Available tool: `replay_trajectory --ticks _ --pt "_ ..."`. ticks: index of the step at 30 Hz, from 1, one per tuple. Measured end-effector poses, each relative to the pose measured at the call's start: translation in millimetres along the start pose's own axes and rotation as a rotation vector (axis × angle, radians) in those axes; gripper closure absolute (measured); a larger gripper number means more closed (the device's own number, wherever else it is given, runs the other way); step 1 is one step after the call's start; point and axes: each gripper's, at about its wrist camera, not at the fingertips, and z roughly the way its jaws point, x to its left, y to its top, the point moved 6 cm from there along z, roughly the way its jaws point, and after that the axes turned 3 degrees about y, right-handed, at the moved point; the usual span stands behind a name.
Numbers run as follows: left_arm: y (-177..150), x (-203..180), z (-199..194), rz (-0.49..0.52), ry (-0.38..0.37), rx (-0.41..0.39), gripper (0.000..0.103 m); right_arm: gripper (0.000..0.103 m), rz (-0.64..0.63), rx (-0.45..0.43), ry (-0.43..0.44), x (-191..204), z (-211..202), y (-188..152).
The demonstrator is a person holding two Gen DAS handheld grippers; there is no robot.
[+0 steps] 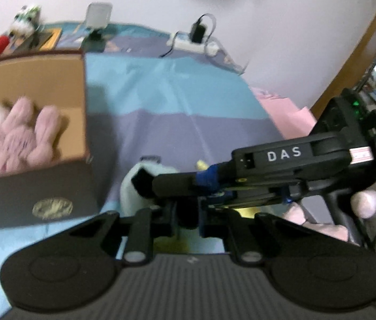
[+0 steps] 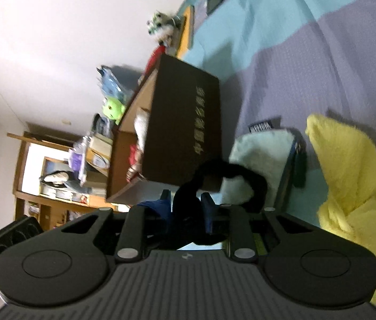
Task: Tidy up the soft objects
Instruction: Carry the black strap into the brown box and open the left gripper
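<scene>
Pale plush toy (image 1: 131, 186), black-eared, pinched in the right tool (image 1: 145, 184) beside the box (image 1: 35, 194); lift-over likely next; left tool's (image 1: 185, 213) opening indiscernible.

low over bed, both facing box (image 1: 30, 112) (image 2: 185, 122)

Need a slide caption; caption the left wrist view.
Right tool reaches a white-and-black plush beside the cardboard box holding a pink plush.

Bed (image 1: 177, 98) under a blue and purple striped sheet, open cardboard box (image 1: 27, 194) on it, pale plush (image 2: 262, 146) beside the box, yellow towel (image 2: 348, 176) nearby, power strip (image 1: 190, 44) at the far edge.
</scene>
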Motion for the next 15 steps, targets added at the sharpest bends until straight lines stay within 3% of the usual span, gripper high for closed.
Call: replay_trajectory --ticks 8,15 --pt "39 -23 -29 0.071 -0.064 -0.110 0.096 0.098 -0.024 -0.072 0.108 42 -25 25" --pt "81 -13 -70 0.147 -0.075 -0.233 0.096 0.098 -0.148 -0.117 0.156 105 -6 53"
